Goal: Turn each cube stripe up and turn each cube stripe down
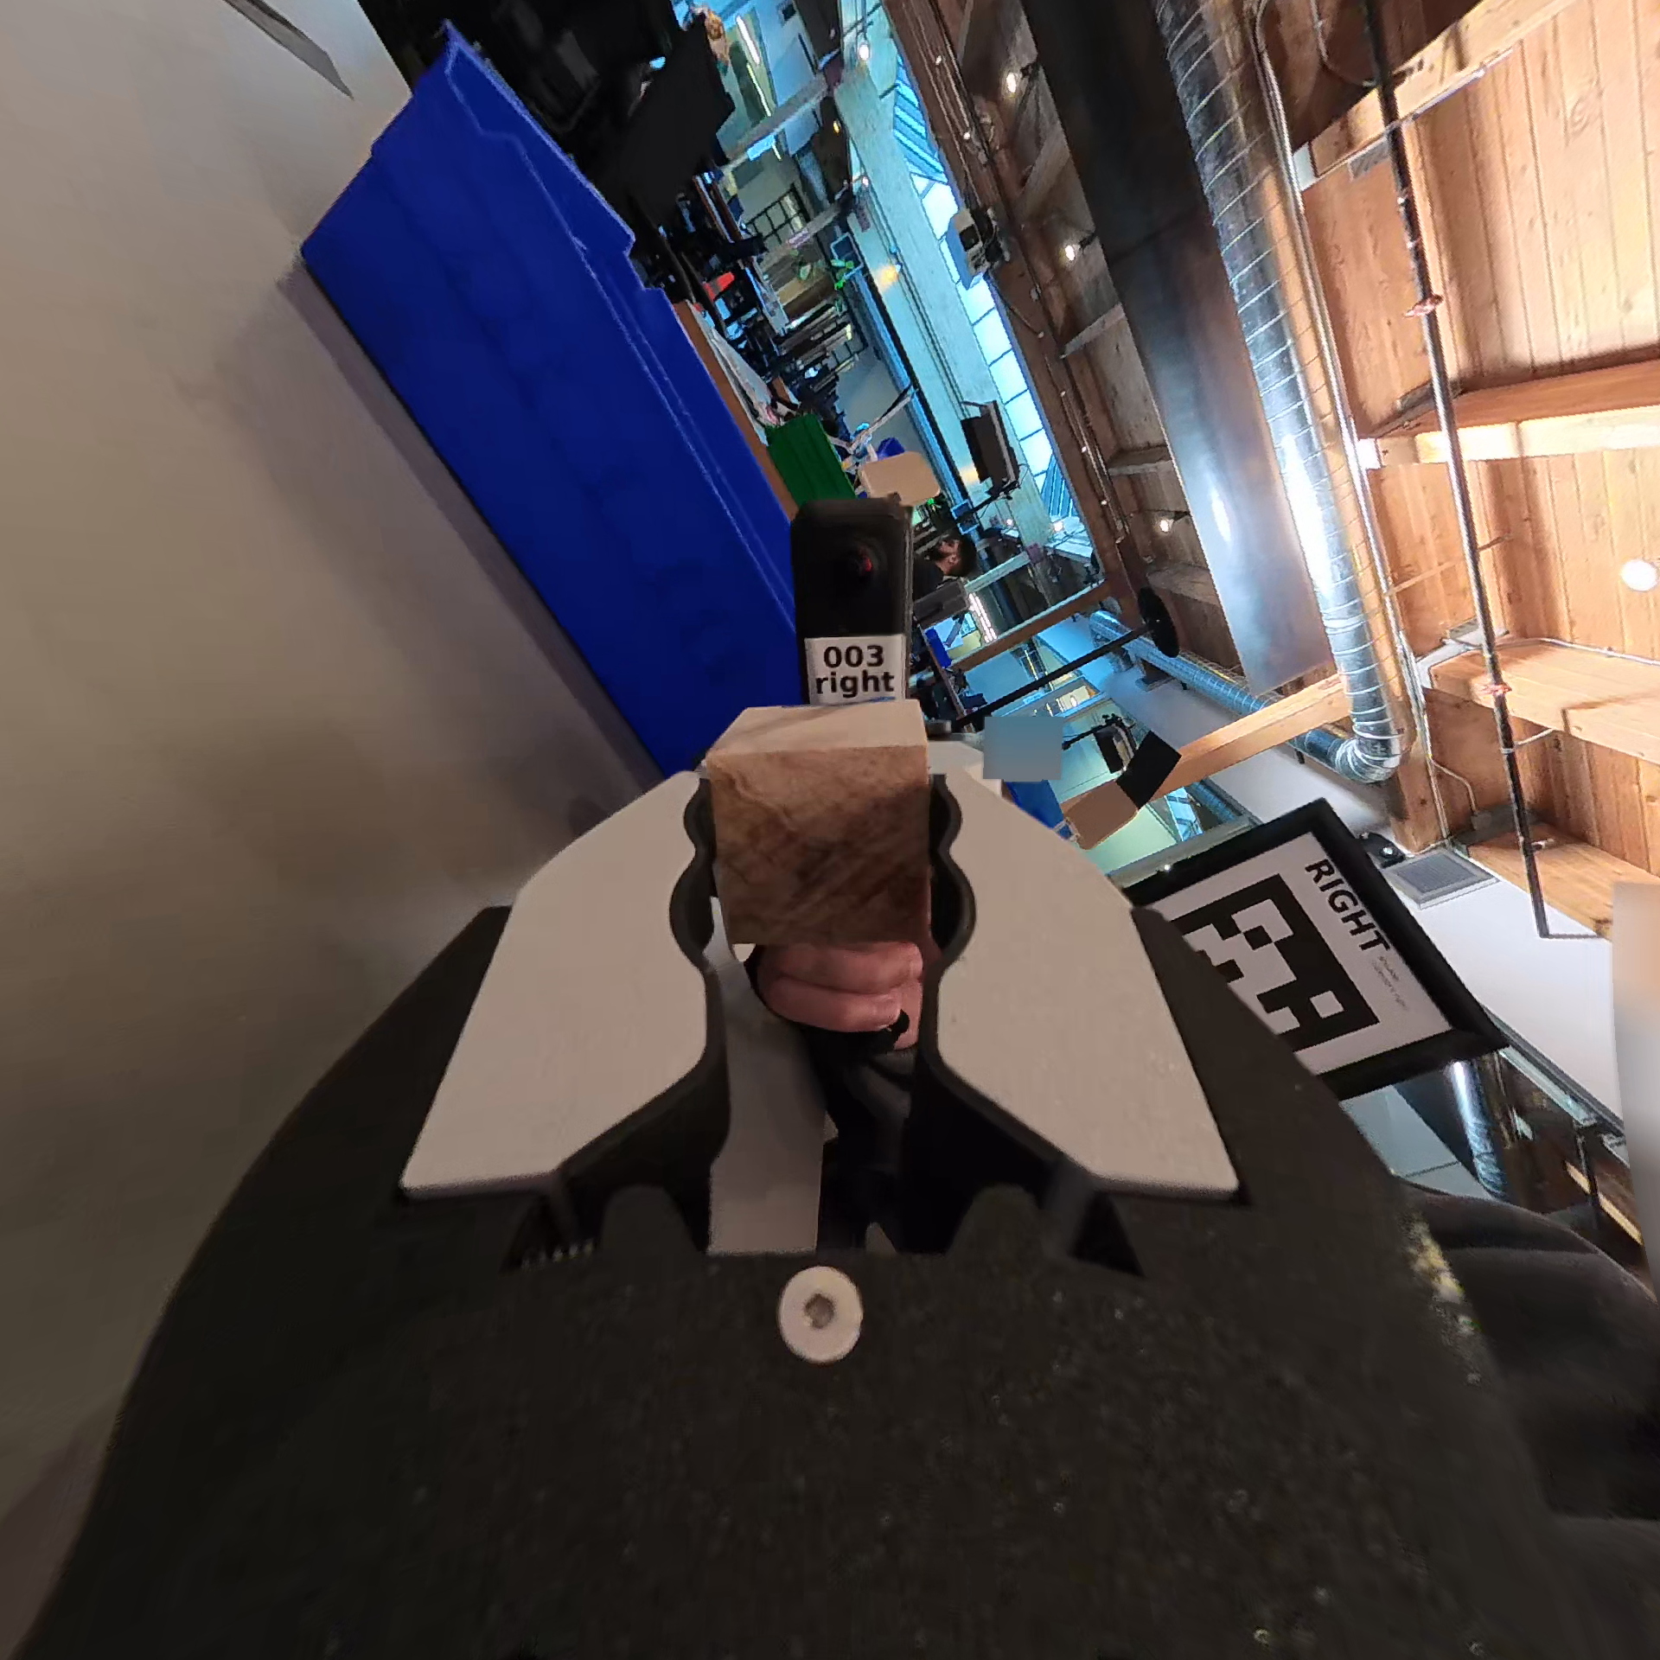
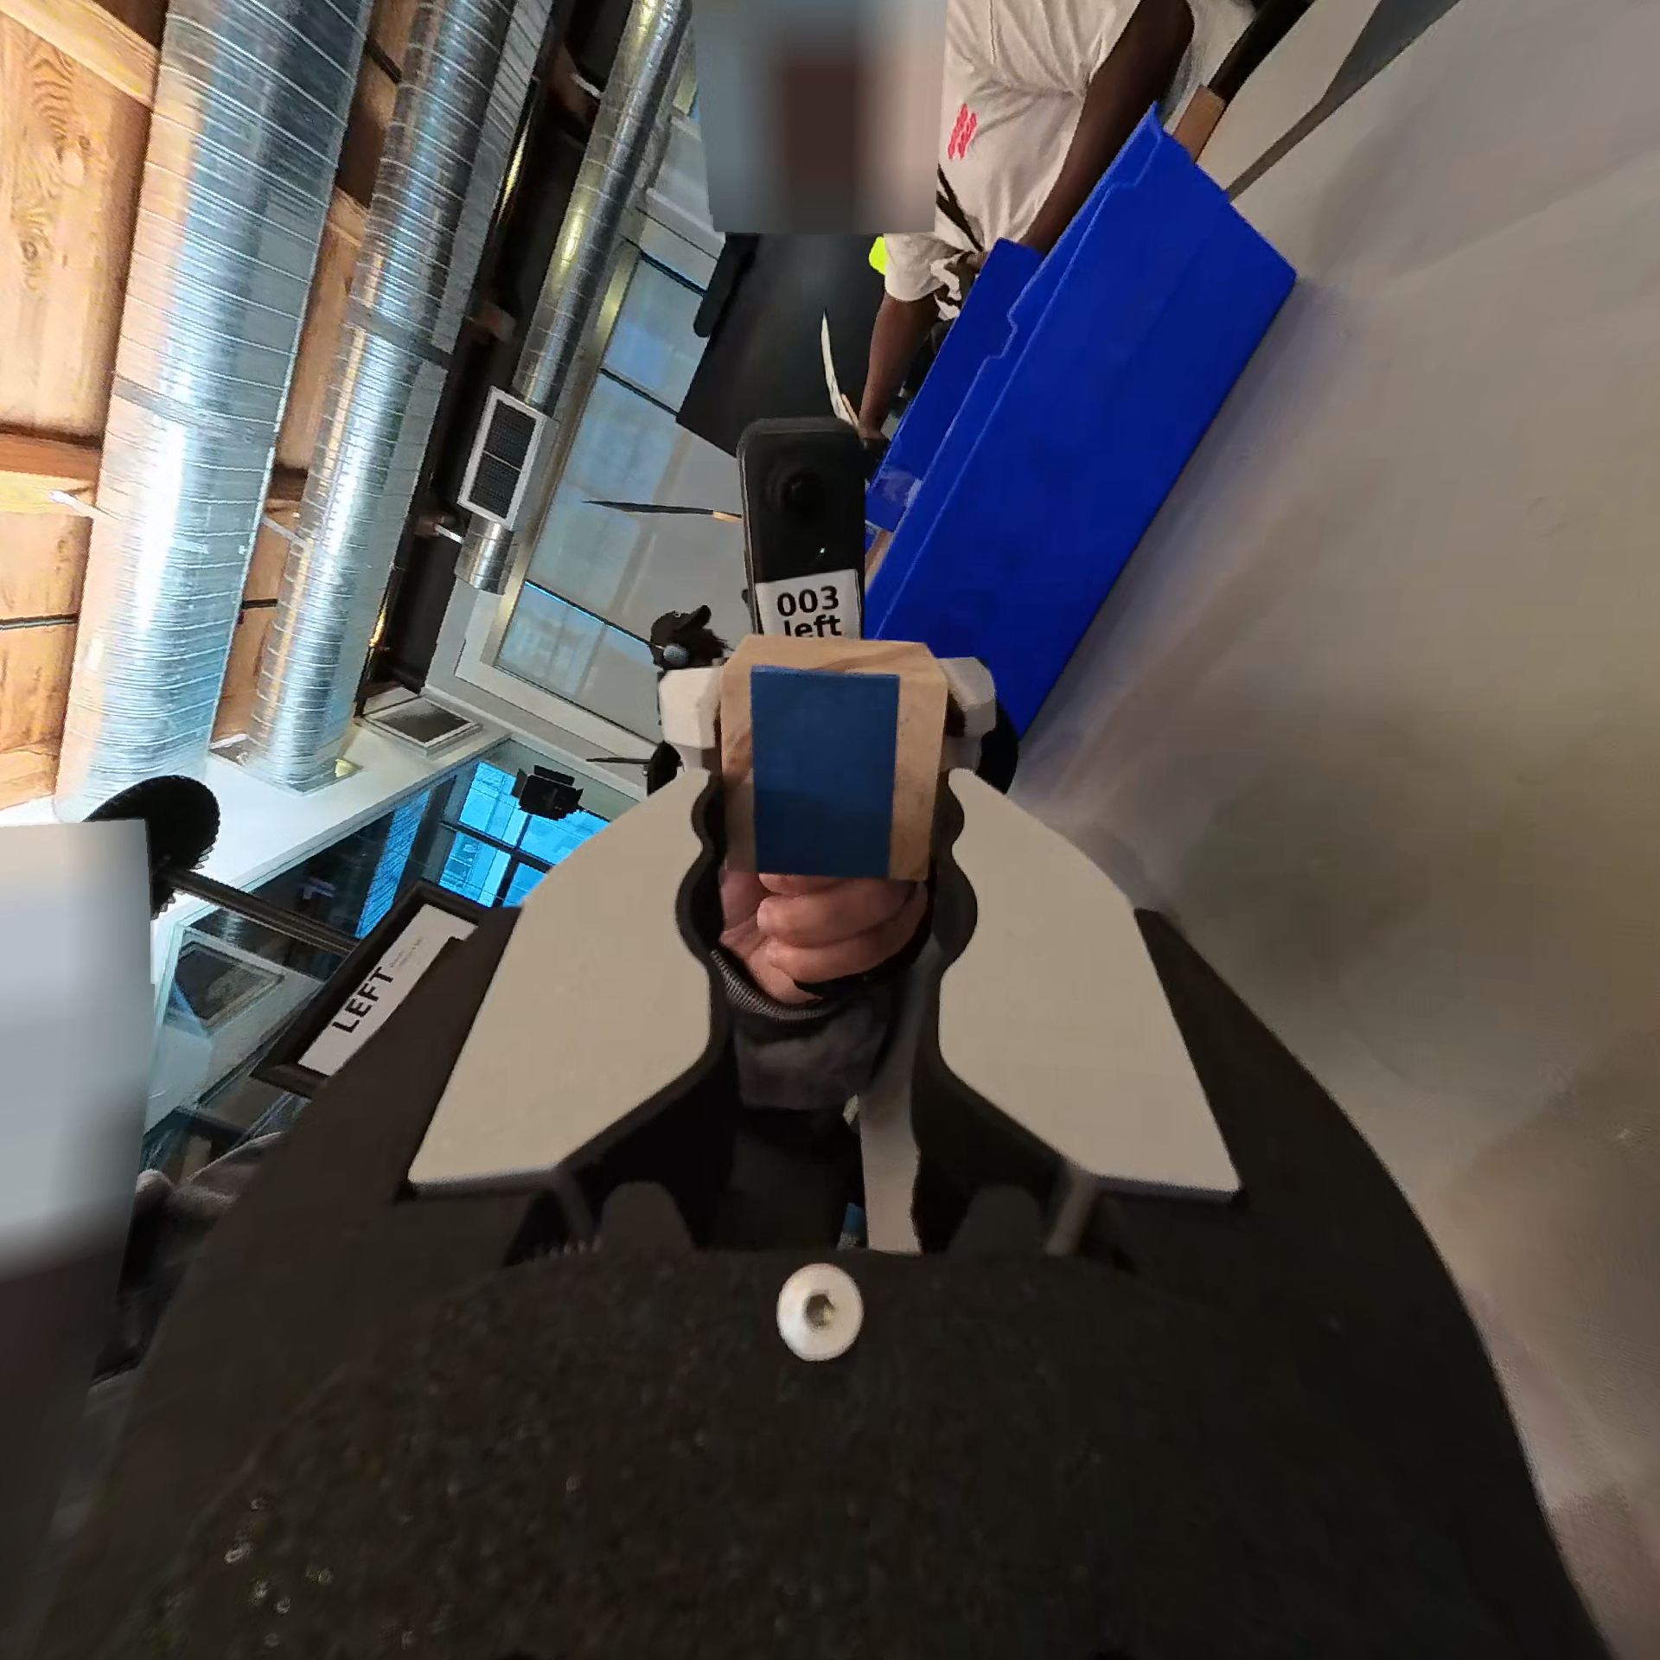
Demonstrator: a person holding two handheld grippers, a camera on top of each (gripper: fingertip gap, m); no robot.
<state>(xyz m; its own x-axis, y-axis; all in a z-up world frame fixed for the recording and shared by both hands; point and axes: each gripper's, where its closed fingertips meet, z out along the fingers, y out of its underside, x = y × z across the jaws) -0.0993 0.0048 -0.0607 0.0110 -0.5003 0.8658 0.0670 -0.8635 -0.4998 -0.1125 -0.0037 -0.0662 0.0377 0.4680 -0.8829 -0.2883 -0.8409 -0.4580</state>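
One cube (image 1: 819, 844) sat mid-frame between the fingers of the left tool (image 1: 819, 862) and the right tool (image 2: 826, 790), which met it from opposite sides. The bin (image 1: 548, 431) lay on the desk (image 1: 162, 539), upper left in the left wrist view and upper right in the right wrist view.

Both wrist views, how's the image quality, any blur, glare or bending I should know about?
Left wrist view: wooden cube sharp, its facing side in shade; wide-angle lens bends the blue bin; the ceiling lamps glare; a small mosaic patch sits right of the cube. Right wrist view: the cube's blue stripe crisp; ducts curve at the edge; blurred patches at top and left edge.
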